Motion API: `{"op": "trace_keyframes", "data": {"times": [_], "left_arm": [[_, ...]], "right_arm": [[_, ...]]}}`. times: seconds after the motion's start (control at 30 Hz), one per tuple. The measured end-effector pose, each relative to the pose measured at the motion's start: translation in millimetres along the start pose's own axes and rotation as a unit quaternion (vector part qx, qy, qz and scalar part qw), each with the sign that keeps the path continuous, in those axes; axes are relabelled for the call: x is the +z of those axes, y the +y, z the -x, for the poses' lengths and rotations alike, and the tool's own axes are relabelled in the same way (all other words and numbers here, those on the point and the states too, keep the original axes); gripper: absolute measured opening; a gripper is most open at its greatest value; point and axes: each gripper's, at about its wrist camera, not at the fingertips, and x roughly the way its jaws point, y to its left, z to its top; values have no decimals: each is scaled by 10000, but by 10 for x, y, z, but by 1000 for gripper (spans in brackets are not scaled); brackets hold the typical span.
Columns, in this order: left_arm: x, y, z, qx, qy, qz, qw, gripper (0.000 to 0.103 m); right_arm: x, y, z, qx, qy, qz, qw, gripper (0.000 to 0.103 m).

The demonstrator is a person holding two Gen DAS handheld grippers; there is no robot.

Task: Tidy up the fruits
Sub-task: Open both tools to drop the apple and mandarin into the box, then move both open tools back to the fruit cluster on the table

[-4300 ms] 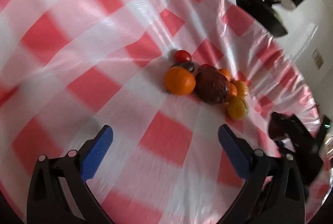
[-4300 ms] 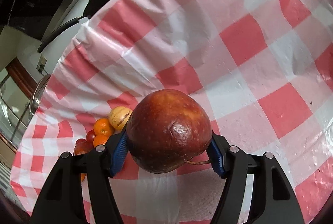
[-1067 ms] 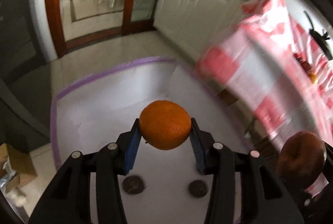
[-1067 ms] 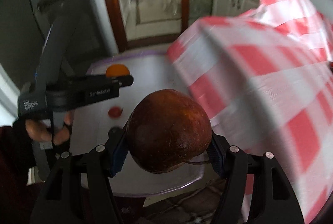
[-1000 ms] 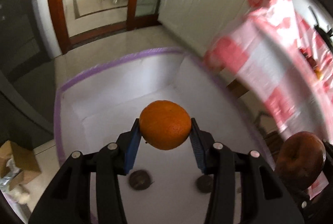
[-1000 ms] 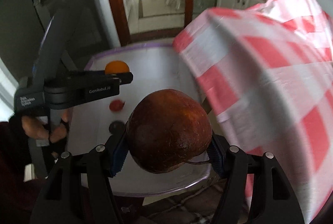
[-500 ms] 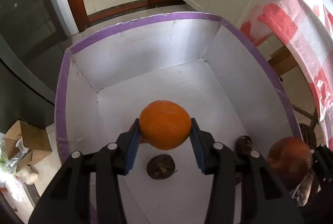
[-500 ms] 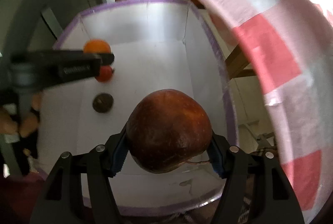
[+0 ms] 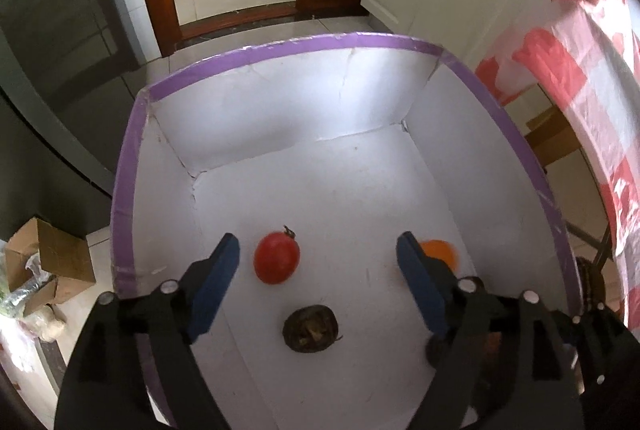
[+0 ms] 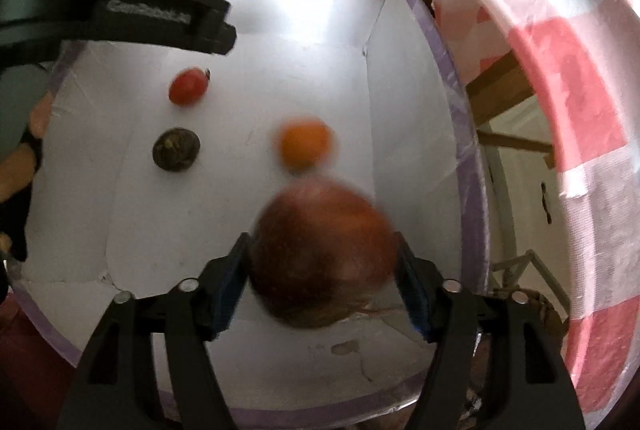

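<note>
While the left hand-held gripper (image 9: 318, 264) gapes empty, only the right view shows the right hand-held gripper (image 10: 322, 272) flanking a blurred apple (image 10: 320, 254).

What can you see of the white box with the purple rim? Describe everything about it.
The box is a large open-topped carton with white walls and floor, creased at the corners, and purple tape along its top edge. It stands on the tiled floor beside the checked tablecloth. Inside are a red tomato, a dark round fruit and an orange, blurred as if moving. Both grippers hang above it.
</note>
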Motion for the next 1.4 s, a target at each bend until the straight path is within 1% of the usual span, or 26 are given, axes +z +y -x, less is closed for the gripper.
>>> {"op": "trace_keyframes", "data": {"times": [0.07, 0.1, 0.23, 0.37, 0.4, 0.53, 0.63, 0.7, 0.73, 0.8, 0.87, 0.93, 0.97, 1.0, 1.03, 1.1, 1.13, 1.2, 1.23, 1.3, 1.33, 1.4], "left_arm": [[7, 2, 17, -26, -27, 37, 10000, 89], [12, 6, 20, -66, -51, 82, 9999, 93], [29, 61, 30, -175, -121, 239, 9995, 95], [47, 112, 39, -231, -179, 398, 9988, 96], [58, 124, 51, -227, -193, 406, 9987, 96], [93, 120, 148, -127, -398, 400, 9983, 96], [170, 115, 316, -105, -732, 451, 9962, 96], [244, 88, 484, -130, -1085, 459, 9929, 96], [281, 68, 567, -139, -1246, 441, 9911, 99], [377, -20, 766, -179, -1637, 394, 9856, 100], [470, -155, 963, -281, -1993, 311, 9790, 101], [552, -334, 1136, -424, -2266, 181, 9729, 101], [608, -500, 1245, -540, -2419, 44, 9688, 101], [634, -606, 1306, -608, -2486, -51, 9667, 101], [673, -782, 1383, -719, -2582, -227, 9632, 101], [714, -1092, 1472, -877, -2657, -517, 9587, 101], [726, -1231, 1491, -954, -2648, -628, 9575, 101], [748, -1596, 1519, -1214, -2556, -898, 9549, 101], [740, -1758, 1515, -1315, -2489, -1017, 9542, 101], [746, -2153, 1478, -1542, -2284, -1322, 9521, 101], [740, -2393, 1450, -1668, -2156, -1494, 9505, 101], [712, -2727, 1387, -1851, -1961, -1722, 9474, 101]], "right_arm": [[5, 28, 78, -2, -213, 24, 9998, 86], [5, 35, 102, 1, -263, 41, 9996, 86], [-26, 40, 179, -14, -397, 135, 9991, 87], [-65, -37, 354, -26, -604, 106, 9981, 87], [-14, -87, 364, -18, -650, 87, 9978, 87], [-44, -141, 530, 33, -855, -75, 9963, 87], [-21, -252, 711, 81, -1088, -256, 9937, 87], [-27, -345, 855, 102, -1261, -404, 9911, 87], [-27, -392, 920, 114, -1364, -496, 9893, 87], [-32, -543, 1098, 136, -1632, -769, 9835, 87], [-70, -707, 1277, 138, -1952, -1083, 9747, 87], [-100, -860, 1465, 89, -2213, -1345, 9658, 87], [-141, -980, 1603, 25, -2399, -1526, 9587, 87], [-174, -1058, 1699, -16, -2527, -1645, 9535, 87], [-234, -1183, 1848, -100, -2740, -1842, 9439, 87], [-308, -1328, 2020, -270, -3004, -2092, 9302, 88], [-396, -1462, 2151, -423, -3191, -2300, 9184, 88], [-531, -1676, 2294, -624, -3385, -2600, 9022, 88], [-635, -1839, 2346, -756, -3479, -2837, 8904, 88], [-794, -2058, 2390, -943, -3563, -3199, 8728, 88], [-852, -2145, 2389, -1019, -3574, -3312, 8673, 88], [-1023, -2419, 2413, -1296, -3537, -3619, 8527, 88]]}}
